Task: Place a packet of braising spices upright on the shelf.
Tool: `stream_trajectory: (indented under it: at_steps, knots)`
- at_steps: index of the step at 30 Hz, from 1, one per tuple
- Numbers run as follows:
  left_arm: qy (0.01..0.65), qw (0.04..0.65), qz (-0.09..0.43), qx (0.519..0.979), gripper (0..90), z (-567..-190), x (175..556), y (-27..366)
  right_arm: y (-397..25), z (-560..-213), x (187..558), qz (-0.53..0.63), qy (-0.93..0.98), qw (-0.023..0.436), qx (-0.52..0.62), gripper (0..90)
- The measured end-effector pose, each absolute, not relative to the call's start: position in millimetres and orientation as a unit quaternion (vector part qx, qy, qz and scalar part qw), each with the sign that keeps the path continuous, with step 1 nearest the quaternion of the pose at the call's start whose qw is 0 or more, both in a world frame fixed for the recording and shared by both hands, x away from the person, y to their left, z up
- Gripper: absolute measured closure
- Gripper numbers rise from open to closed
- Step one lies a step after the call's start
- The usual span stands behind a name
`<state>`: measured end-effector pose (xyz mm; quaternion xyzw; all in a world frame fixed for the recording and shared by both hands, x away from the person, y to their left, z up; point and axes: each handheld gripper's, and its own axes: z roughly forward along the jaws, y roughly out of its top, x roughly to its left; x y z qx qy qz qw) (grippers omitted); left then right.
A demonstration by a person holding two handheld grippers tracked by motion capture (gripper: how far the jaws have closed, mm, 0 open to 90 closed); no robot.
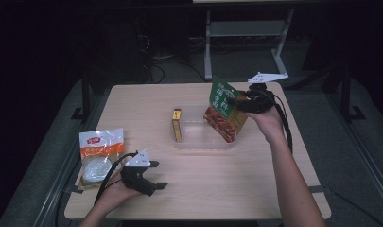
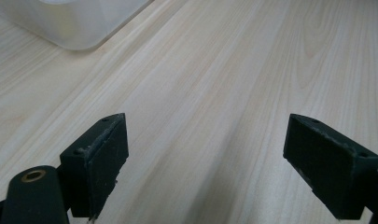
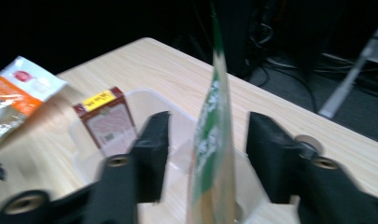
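While the green pouch [image 1: 225, 109] stands on edge at the right end of the clear bin [image 1: 198, 141], its lower end is down inside and its top leans out over the rim. The right tongs [image 1: 237, 100] are at its upper part; in the right gripper view the pouch [image 3: 213, 140] sits between the jaws with a gap on each side, so the jaws look parted and not pinching it. Whether one jaw brushes the pouch, I cannot tell. The step in hand seems to be leaving the pouch in the bin. To do it well, let the pouch settle against the bin wall before drawing the tongs straight back along its flat sides, so no jaw snags the edge and tips it out. A small box [image 1: 177, 124] stands upright at the bin's left end, well apart from the pouch. The left tongs [image 1: 155, 175] rest wide open and empty over the bare table [image 1: 255, 184], near an orange-and-white bag [image 1: 100, 153] by the left edge.
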<state>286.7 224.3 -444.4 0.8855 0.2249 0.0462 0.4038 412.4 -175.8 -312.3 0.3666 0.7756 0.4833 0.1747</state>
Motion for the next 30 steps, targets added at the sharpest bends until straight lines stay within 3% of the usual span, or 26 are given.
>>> stream_trajectory:
  at_steps: [1, 8, 21, 30]
  knots:
    - [0.228, 0.41, 0.043, 0.882, 13.4, -443.8, 287.8, 224.5, -177.2, -311.4, 411.5, 0.474, 0.776, 0.183, 0.373, 40.7]
    - [0.247, 0.408, 0.032, 0.878, 13.3, -435.4, 290.7, 227.5, -190.4, -311.6, 400.0, 0.463, 0.78, 0.176, 0.382, 27.4]
    - [0.26, 0.408, 0.04, 0.874, 13.5, -433.2, 288.9, 239.5, -218.0, -327.1, 363.0, 0.465, 0.778, 0.188, 0.379, 26.2]
    - [0.256, 0.405, 0.048, 0.877, 13.4, -441.6, 286.2, 238.7, -234.3, -356.6, 338.0, 0.473, 0.777, 0.183, 0.374, 23.3]
